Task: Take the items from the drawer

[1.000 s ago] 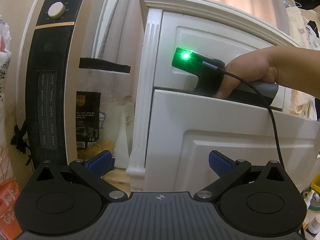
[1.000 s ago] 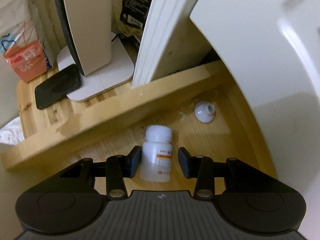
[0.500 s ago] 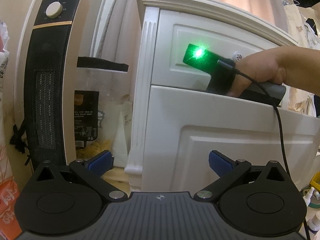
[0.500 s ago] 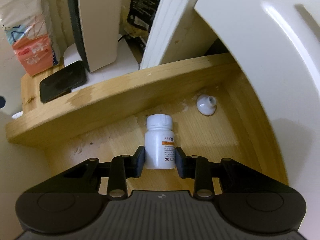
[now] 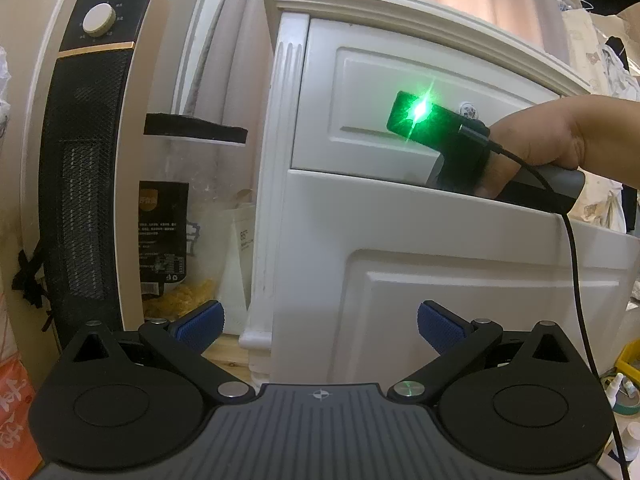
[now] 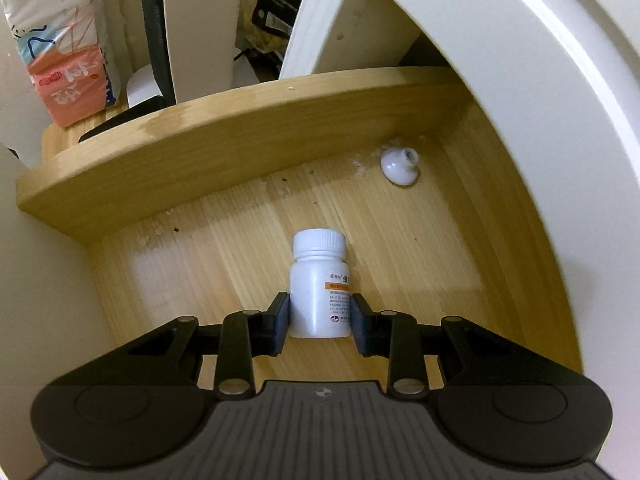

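We see a drawer (image 6: 420,264) of pale, straight-grained wood with a thick rounded side wall and a glossy white painted front panel curving past on the right; crumbs and small flakes dot its floor. Our right gripper (image 6: 320,322) reaches down into it, its dark, flat pads (image 6: 280,320) pressed against both sides of a white plastic pill bottle (image 6: 318,288), so the claw is narrowed to the bottle's width and clamped on its lower body. The bottle is a smooth cylinder with a ribbed screw cap pointing away from the gripper and a label with an orange band and small print we cannot read. Ahead and to the right of the claw, well apart from the bottle, a small white dome-shaped knob (image 6: 400,164) with a hole in its end lies on the drawer floor. Our left gripper (image 5: 320,326) hangs outside, spread wide with nothing between its blue ribbed pads (image 5: 200,320), facing the white panelled cabinet (image 5: 400,80). Above and to the right of it a hand (image 5: 540,136) grips the other tool's handle over the drawer's edge, a green light shining. To its left stands a tall heater (image 5: 88,160) with black mesh and a round dial.
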### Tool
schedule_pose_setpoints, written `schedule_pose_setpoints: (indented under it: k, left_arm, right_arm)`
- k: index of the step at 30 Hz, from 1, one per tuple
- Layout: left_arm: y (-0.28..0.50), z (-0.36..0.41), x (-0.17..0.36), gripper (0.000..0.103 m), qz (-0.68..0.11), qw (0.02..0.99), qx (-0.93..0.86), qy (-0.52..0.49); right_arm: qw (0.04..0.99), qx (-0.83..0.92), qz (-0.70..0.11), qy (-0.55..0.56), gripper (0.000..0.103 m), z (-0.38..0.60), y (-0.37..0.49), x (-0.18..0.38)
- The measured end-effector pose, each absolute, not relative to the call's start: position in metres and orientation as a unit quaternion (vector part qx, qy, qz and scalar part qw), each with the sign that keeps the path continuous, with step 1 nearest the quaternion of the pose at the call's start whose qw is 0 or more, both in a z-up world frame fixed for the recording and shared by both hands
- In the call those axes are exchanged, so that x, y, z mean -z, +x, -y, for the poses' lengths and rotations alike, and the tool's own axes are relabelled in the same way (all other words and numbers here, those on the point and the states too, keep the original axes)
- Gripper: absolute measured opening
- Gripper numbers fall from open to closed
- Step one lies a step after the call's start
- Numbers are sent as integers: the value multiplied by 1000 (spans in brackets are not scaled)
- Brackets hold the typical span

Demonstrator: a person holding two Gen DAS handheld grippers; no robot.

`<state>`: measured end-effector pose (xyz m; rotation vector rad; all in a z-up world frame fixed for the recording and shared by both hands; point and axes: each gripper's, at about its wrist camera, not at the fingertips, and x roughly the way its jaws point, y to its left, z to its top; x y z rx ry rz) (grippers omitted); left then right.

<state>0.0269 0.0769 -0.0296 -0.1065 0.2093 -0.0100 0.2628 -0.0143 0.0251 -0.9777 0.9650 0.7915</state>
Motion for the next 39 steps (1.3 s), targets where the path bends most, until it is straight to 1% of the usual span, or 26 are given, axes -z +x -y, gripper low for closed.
schedule_pose_setpoints:
  k: [1,4,12,15,19,23,27,28,29,30,32,33,34,39]
  left_arm:
    - [27,-77,30,103,-105,993,5,-53]
    - [27,-77,30,103,-106,993,4,-52]
    - [27,-75,32,103,-105,993,2,-45]
    - [26,-75,32,103,-104,994,1,-43]
    - [26,-73,33,103,-104,994,4,-40]
    - [26,-73,33,103,-103,994,9,-40]
    - [24,-75,34,103,-102,994,7,-42]
    - [25,-75,34,103,-103,994,7,-44]
    - [25,-76,35,103,-105,993,7,-46]
    - [25,-76,35,103,-105,993,8,-47]
    - [24,-76,35,103,-104,993,9,-46]
    - [23,-76,34,103,-103,994,10,-46]
    - [23,-76,34,103,-102,994,11,-46]
    - [23,-78,35,103,-103,993,10,-51]
  right_arm:
    - [703,-356,-431,-440,34,15,263,-26]
    - [711,-356,-428,-430,46,13,263,-30]
    - [702,-350,-435,-442,46,-1,267,-29]
    - [692,-345,-442,-454,43,-8,268,-26]
    - [680,-338,-451,-470,42,-18,270,-23]
    - [671,-329,-468,-472,43,-26,275,-21]
    - [667,-325,-491,-457,46,-27,282,-23]
    - [668,-323,-495,-453,49,-27,284,-23]
    - [669,-320,-494,-453,55,-27,284,-23]
    - [671,-315,-494,-454,58,-26,285,-23]
    - [669,-310,-504,-450,68,-23,286,-23]
    - [664,-311,-509,-450,84,-22,286,-21]
    - [660,-312,-514,-451,103,-22,286,-19]
    - [656,-330,-511,-446,103,-23,285,-18]
